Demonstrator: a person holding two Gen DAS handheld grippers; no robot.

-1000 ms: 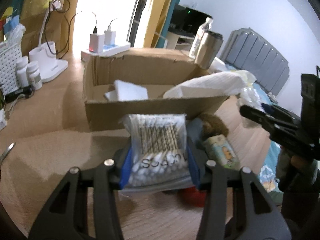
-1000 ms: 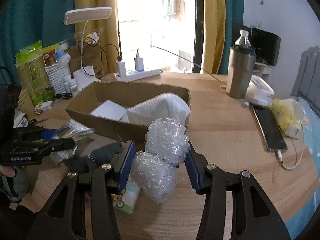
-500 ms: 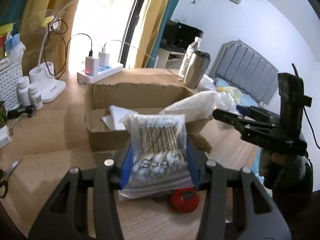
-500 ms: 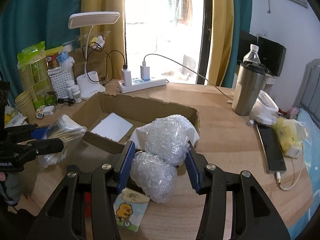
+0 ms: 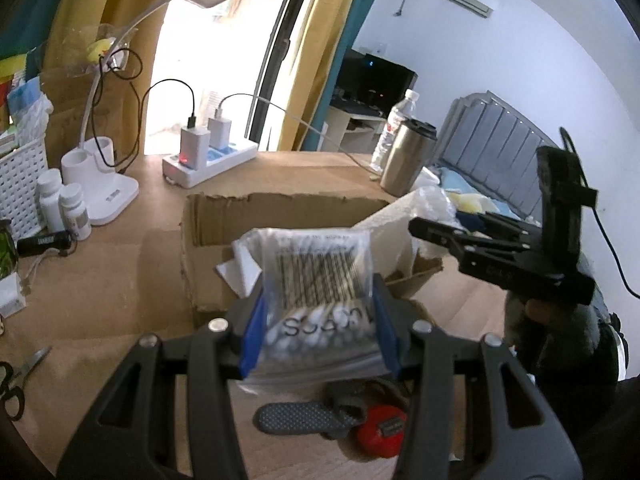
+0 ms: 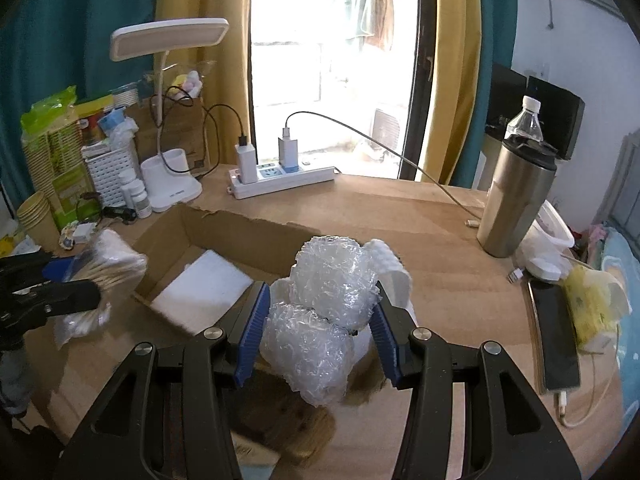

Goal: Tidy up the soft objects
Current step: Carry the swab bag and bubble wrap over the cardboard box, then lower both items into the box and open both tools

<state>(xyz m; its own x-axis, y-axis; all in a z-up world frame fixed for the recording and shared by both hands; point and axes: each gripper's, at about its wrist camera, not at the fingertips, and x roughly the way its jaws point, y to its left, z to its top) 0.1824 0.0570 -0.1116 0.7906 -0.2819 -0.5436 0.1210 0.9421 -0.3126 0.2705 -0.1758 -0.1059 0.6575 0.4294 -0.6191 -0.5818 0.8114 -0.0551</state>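
My left gripper (image 5: 318,330) is shut on a clear bag of cotton swabs (image 5: 320,284) and holds it above the near wall of the open cardboard box (image 5: 224,220). My right gripper (image 6: 318,330) is shut on a crumpled wad of bubble wrap (image 6: 324,312) and holds it over the box's right end (image 6: 240,228). In the box lie a flat white foam sheet (image 6: 204,292) and a white ribbed foam piece (image 6: 390,270). The left gripper with the swab bag (image 6: 102,276) shows at the left of the right wrist view; the right gripper (image 5: 452,236) shows at the right of the left wrist view.
A power strip with chargers (image 6: 280,176), a desk lamp (image 6: 172,184), pill bottles (image 5: 60,208) and a white basket (image 5: 20,184) stand behind the box. A steel tumbler (image 6: 516,204), a phone (image 6: 554,340) and a tissue pack (image 6: 592,308) lie right. A red object (image 5: 382,428) and scissors (image 5: 20,376) lie near.
Both grippers have risen and moved forward toward the box, each keeping its load. The swab bag and the bubble wrap now hang over the box instead of in front of it.
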